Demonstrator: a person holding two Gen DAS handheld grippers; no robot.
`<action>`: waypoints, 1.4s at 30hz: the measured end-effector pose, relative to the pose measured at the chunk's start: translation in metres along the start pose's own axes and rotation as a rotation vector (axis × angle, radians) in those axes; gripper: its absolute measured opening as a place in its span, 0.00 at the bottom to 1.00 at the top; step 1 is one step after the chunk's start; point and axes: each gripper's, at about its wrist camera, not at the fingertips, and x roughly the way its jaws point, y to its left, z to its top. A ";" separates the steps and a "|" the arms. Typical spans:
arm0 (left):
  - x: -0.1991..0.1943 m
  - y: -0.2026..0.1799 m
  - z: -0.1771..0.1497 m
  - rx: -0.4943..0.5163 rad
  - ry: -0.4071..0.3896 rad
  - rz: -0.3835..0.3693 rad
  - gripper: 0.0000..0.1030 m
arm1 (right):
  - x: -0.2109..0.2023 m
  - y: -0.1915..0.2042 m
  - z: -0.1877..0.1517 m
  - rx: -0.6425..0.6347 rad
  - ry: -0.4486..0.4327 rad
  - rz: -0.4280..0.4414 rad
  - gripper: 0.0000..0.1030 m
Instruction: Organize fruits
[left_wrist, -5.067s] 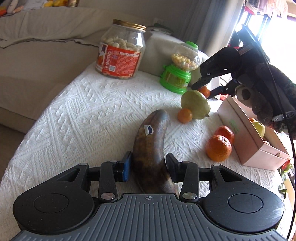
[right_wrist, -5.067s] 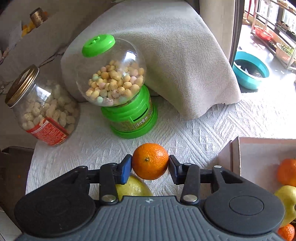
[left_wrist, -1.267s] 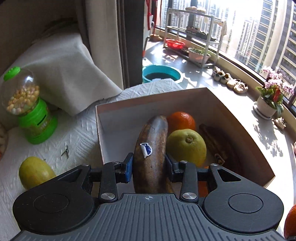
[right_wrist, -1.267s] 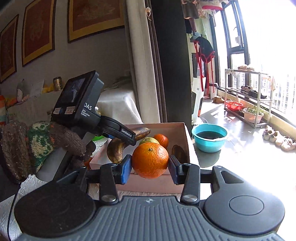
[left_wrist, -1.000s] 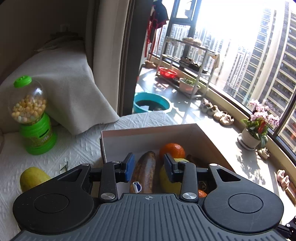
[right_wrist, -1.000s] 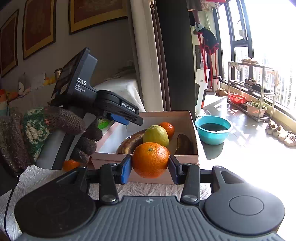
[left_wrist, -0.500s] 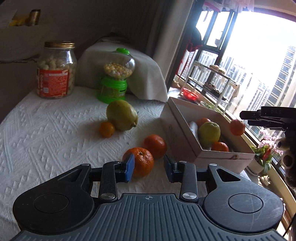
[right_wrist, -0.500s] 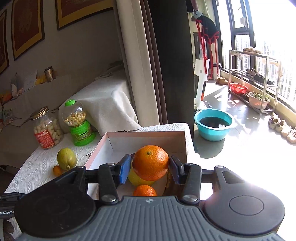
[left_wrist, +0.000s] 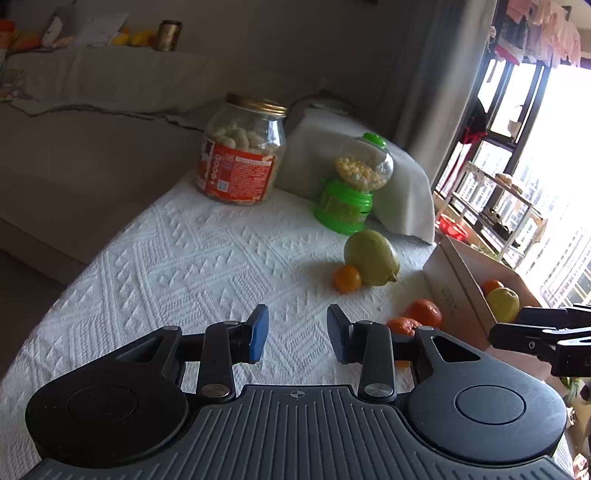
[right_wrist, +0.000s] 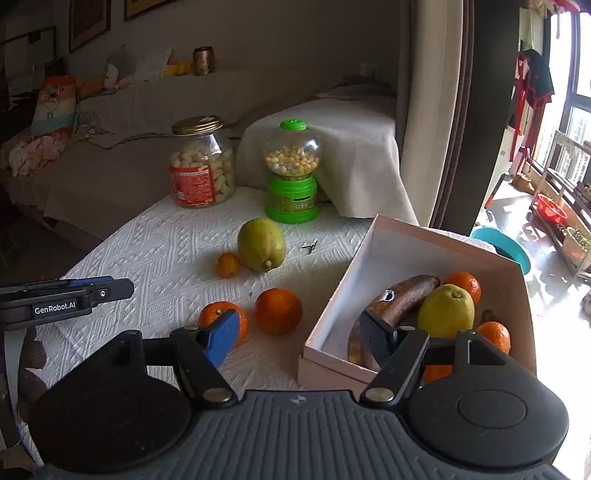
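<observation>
The pink box (right_wrist: 373, 243) stands at the right of the white cloth and holds a dark banana (right_wrist: 395, 299), a yellow-green fruit (right_wrist: 446, 311) and several oranges. On the cloth lie two oranges (right_wrist: 278, 309), a small orange (right_wrist: 228, 264) and a large yellow-green fruit (right_wrist: 261, 244). My right gripper (right_wrist: 301, 336) is wide open and empty, above the box's near-left corner. My left gripper (left_wrist: 297, 334) is open and empty over the cloth; the large fruit (left_wrist: 371, 257) and small orange (left_wrist: 347, 278) lie ahead of it, the box (left_wrist: 458, 295) to its right.
A glass jar of snacks (right_wrist: 202, 162) and a green candy dispenser (right_wrist: 292, 173) stand at the back of the table, by a draped white cloth (right_wrist: 354, 147). A sofa is behind. A teal basin (right_wrist: 506, 247) sits on the floor by the window.
My right gripper has opened and let go of the orange it held; that orange is no longer between its fingers. Both grippers have drawn back from the box toward the table's near side.
</observation>
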 end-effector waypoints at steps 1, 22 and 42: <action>-0.003 0.004 0.001 -0.008 -0.006 0.010 0.38 | 0.005 0.010 -0.001 -0.014 0.010 0.022 0.70; -0.006 0.019 -0.009 -0.020 0.023 -0.046 0.38 | 0.043 0.057 -0.012 -0.059 0.012 0.022 0.70; -0.009 0.026 -0.010 -0.011 0.020 0.006 0.38 | 0.162 0.089 0.065 0.010 0.188 -0.059 0.32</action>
